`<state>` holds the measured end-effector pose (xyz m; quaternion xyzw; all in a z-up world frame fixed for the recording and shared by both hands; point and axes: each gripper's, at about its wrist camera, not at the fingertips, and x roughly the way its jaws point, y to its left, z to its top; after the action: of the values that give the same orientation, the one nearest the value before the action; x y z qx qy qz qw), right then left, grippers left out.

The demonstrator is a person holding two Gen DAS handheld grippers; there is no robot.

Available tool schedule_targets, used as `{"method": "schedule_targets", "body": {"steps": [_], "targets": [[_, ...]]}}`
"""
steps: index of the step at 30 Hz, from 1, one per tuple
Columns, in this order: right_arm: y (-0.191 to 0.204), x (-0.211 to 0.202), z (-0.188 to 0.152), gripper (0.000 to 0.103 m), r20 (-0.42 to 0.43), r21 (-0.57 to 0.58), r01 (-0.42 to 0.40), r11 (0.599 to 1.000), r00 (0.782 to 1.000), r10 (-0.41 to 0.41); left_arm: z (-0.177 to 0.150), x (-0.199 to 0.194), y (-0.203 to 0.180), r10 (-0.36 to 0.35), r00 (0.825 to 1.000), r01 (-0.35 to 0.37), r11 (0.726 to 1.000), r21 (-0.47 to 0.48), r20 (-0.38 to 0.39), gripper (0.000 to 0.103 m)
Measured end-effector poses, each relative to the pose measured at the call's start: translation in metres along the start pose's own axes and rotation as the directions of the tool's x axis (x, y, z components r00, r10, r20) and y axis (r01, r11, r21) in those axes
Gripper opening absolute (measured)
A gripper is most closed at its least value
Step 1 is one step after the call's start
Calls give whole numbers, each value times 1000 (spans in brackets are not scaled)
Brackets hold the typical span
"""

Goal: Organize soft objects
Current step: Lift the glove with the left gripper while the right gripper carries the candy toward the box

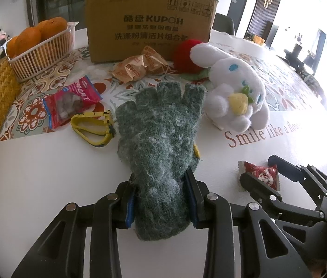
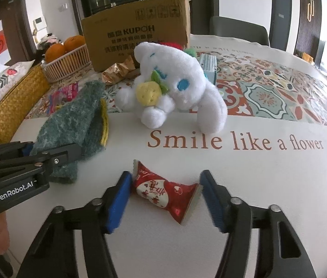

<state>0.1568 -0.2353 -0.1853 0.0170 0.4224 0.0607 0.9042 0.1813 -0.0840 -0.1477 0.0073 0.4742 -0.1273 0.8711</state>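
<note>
Clamped at the cuff between the blue pads of the left gripper (image 1: 161,199): a fuzzy green knit glove (image 1: 161,125), fingers spread forward and lying on the white table (image 1: 47,173). Parted around a red wrapped candy (image 2: 165,194): the right gripper (image 2: 165,197), left pad touching the wrapper's end, right pad just beside the other end, no squeeze visible. Just beyond the glove, a white plush dog (image 1: 235,88) holding a yellow strawberry, with a red plush ball (image 1: 186,56) behind. Farther back, a KUPOH cardboard box (image 1: 149,23), gold snack packets (image 1: 138,66), a basket of oranges (image 1: 40,51).
</note>
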Motion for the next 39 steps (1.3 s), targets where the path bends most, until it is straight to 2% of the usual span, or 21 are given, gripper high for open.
{"method": "schedule_targets", "body": {"steps": [1,4,10,18,29,39], "targets": [[0,0,0,55,-1,-1,2,1000,1000,-2,0,0,0,0,1000,0,1000,0,1,35],[2,-1,-1,53,2,-3,-1,1000,1000,1,-1,-2,1,-1,1000,1,1000,-1,5,33],[4,-6,1,52,3,0,-8,1000,1000,8,-3,-12,2,-4,1000,4,1000,2,29,30],[7,-29,10,52,57,16,-9,1000,998,8,1,-35,4,-14,995,13,1000,10,98,29],[19,-65,36,52,172,3,-8,1000,985,7,23,-79,9,-11,975,4,999,33,224,29],[34,-87,69,52,273,-16,-17,1000,962,21,49,-104,22,-13,955,1,999,42,295,29]]}}
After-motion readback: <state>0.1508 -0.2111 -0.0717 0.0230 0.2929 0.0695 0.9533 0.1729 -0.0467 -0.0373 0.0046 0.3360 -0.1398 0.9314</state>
